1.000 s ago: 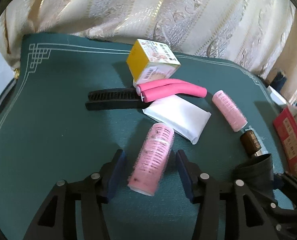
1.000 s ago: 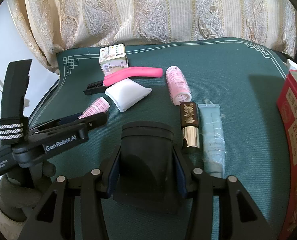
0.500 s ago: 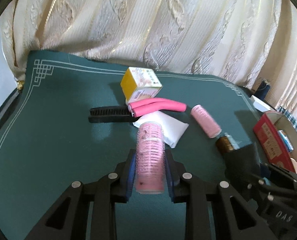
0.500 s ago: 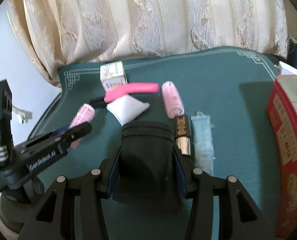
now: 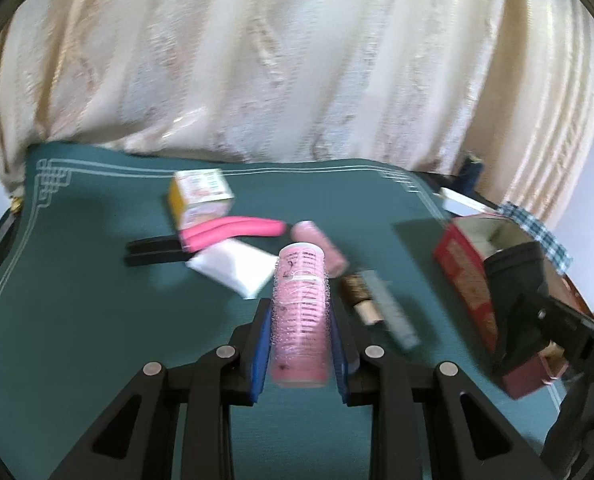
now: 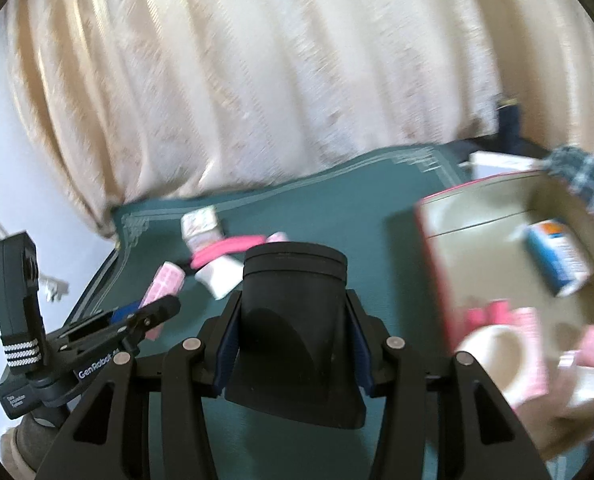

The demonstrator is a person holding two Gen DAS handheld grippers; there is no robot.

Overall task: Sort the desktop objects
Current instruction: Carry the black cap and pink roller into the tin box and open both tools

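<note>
Counting across both views, we find two pink hair rollers: one [image 5: 301,312] clamped upright between the blue pads of the left gripper [image 5: 300,344], whose fingers [image 5: 259,352] are drawn in narrow and press on its sides, lifted above the counter [image 5: 77,300], and a second roller [image 5: 317,246] lying on the green cloth just behind it. We hold one black cup-shaped object [image 6: 293,332] in the right gripper [image 6: 293,344], its fingers [image 6: 225,344] set about half apart and closed on the object's flanks.

On the counter we count one yellow-and-white carton [image 5: 201,196], one pair of pink foam rods [image 5: 233,230] touching it, one black comb [image 5: 153,250], one white packet [image 5: 235,266], one brown-capped bottle [image 5: 359,298] and one pale tube [image 5: 393,312] beside it. One red box [image 6: 497,248] stands open at the right, holding one blue-and-white carton [image 6: 557,256] and some pink and cream items too smeared for us to name.

Motion blur softens everything; print on the cartons is unreadable. The held roller hides part of the second one. The black object covers much of the counter in the right wrist view, and the red box is cut off by the frame edge. A patterned curtain [image 5: 297,60] fills the background.
</note>
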